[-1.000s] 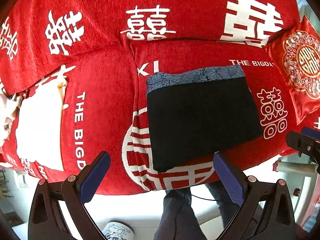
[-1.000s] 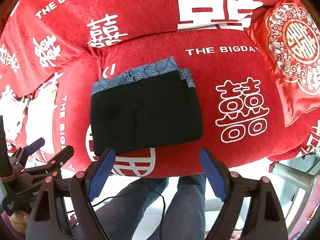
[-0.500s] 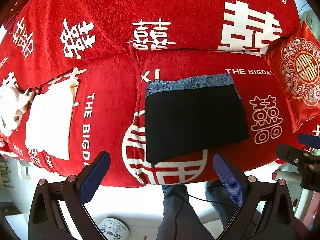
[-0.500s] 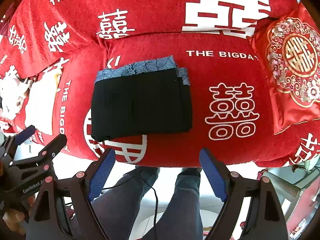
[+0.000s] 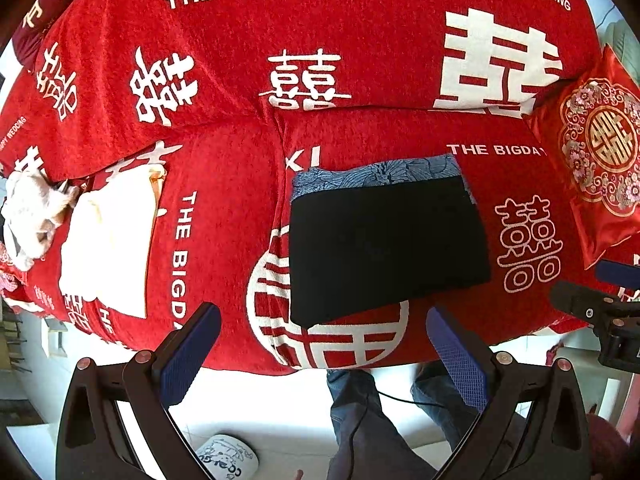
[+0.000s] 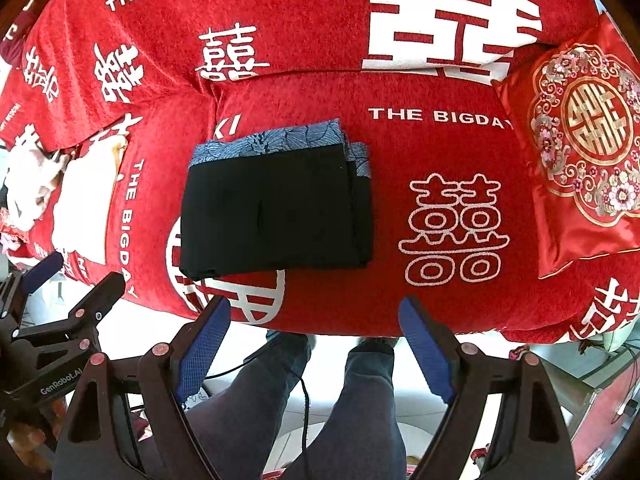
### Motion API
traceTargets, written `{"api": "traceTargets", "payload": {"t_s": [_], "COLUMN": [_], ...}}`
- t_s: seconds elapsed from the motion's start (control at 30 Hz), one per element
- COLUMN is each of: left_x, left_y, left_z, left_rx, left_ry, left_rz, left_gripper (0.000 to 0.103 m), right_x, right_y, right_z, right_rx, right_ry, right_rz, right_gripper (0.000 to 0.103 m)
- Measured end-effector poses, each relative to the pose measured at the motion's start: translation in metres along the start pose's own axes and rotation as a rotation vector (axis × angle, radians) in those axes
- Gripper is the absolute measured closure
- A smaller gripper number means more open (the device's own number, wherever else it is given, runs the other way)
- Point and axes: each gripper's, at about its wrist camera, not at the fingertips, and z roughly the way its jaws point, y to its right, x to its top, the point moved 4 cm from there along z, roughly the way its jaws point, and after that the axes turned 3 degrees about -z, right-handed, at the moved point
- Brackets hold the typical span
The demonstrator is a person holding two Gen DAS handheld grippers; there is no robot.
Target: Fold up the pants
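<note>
Pants [image 5: 384, 240]: black, folded into a compact rectangle, patterned blue band at far edge, flat on red sofa [image 5: 224, 240]; long axis across the view.
Left gripper [image 5: 320, 344], right gripper [image 6: 314, 344]: fingers apart, empty, above the sofa's near edge, pants ahead of both (right seemingly nearer).
Change: pants smaller and farther in both views; grippers pulled back.

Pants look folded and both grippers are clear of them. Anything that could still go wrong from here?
The folded pants lie near the front edge of the red sofa cover; a bump might slide them off. At their right side the layers sit stepped, so the stack may loosen. The left gripper and right gripper are open and empty.
</note>
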Motion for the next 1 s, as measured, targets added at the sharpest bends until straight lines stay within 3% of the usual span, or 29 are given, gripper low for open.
{"api": "traceTargets", "payload": {"t_s": [1.0], "left_x": [0.0022], "left_y": [-0.0018], "left_z": [0.0009], "left_rx": [0.002], "left_ry": [-0.012], "left_rz": [-0.023], "left_gripper": [0.0], "right_x": [0.0021], "right_y": [-0.0052], "right_z": [-0.0013], "right_rx": [-0.017], "right_ry": [0.003], "right_rz": [-0.042], "right_gripper": [0.015]}}
